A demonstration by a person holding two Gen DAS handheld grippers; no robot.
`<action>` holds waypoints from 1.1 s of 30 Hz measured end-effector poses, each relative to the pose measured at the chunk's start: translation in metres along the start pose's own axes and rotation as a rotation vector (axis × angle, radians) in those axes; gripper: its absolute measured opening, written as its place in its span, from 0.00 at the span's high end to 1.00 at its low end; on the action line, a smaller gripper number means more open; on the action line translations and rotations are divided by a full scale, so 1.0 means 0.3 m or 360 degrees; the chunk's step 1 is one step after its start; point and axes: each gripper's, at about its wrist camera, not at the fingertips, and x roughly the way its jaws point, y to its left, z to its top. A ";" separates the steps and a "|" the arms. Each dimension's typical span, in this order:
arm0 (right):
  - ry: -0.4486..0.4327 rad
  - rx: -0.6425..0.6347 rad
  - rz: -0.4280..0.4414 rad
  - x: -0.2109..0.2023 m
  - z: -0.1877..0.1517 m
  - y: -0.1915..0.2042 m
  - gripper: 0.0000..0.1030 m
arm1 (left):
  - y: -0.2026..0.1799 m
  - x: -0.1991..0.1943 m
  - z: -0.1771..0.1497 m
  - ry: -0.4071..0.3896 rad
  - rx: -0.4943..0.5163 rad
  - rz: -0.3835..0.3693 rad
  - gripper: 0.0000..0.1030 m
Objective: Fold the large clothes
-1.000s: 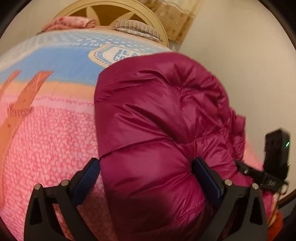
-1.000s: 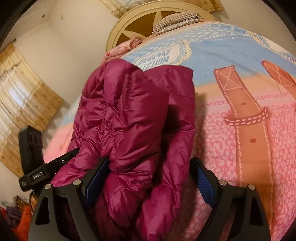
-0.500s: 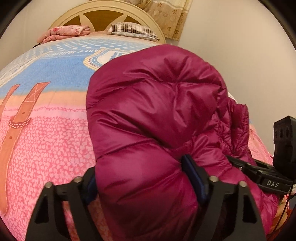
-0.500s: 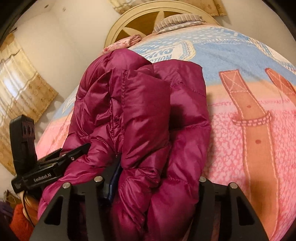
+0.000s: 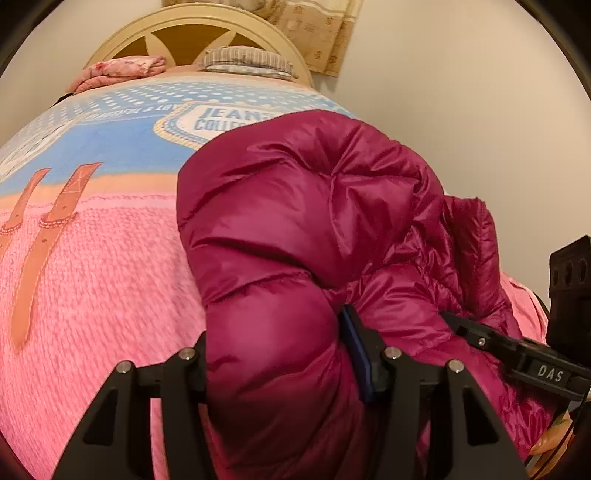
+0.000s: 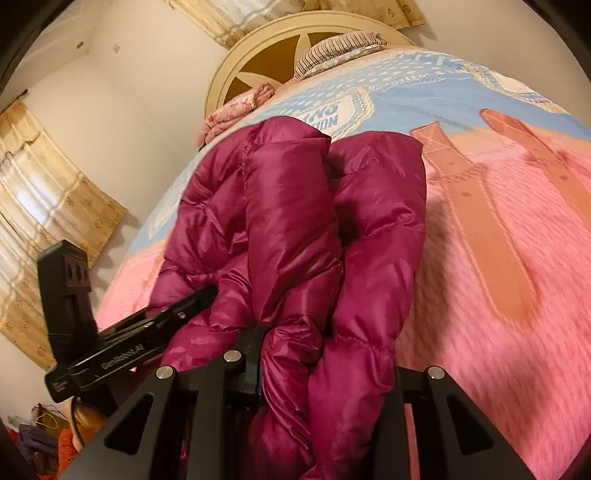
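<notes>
Left wrist view: the left gripper (image 5: 275, 360) is closing, its jaws pressing into a fat quilted roll of the magenta puffer jacket (image 5: 295, 236). Right wrist view: the right gripper (image 6: 325, 373) is likewise closing, pinching a bunched fold of the same jacket (image 6: 295, 221). The shiny, puffy jacket is gathered in thick lengthwise folds, lying on the pink and blue bedspread (image 5: 92, 280) near the bed's edge. Beyond it a striped pillow (image 5: 245, 61) rests against the cream headboard (image 5: 192, 27).
</notes>
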 end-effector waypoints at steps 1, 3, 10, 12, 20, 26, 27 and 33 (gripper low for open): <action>-0.0010 0.0006 0.0003 -0.022 -0.009 -0.004 0.74 | -0.019 -0.009 -0.007 0.0007 0.0010 -0.0014 0.45; -0.0042 0.0026 0.0007 -0.084 -0.037 -0.008 0.74 | -0.055 -0.017 -0.011 0.0022 0.0036 -0.0034 0.47; -0.0194 0.0087 -0.0034 -0.299 -0.102 -0.037 0.74 | -0.250 -0.029 -0.012 0.0037 0.0192 -0.0159 0.47; -0.0236 0.0102 -0.0055 -0.365 -0.125 -0.060 0.74 | -0.301 -0.022 -0.004 0.0045 0.0232 -0.0197 0.47; -0.0380 0.0254 -0.0144 -0.602 -0.216 -0.186 0.74 | -0.543 0.002 -0.034 0.0102 0.0389 -0.0396 0.47; -0.0502 0.0309 -0.0258 -0.761 -0.256 -0.287 0.74 | -0.714 0.062 -0.021 0.0155 0.0486 -0.0529 0.47; -0.0515 0.0307 -0.0271 -0.773 -0.249 -0.300 0.74 | -0.741 0.074 -0.008 0.0154 0.0496 -0.0540 0.47; -0.0607 0.0245 -0.0381 -0.862 -0.129 -0.423 0.74 | -0.882 0.161 0.120 0.0084 0.0542 -0.0581 0.47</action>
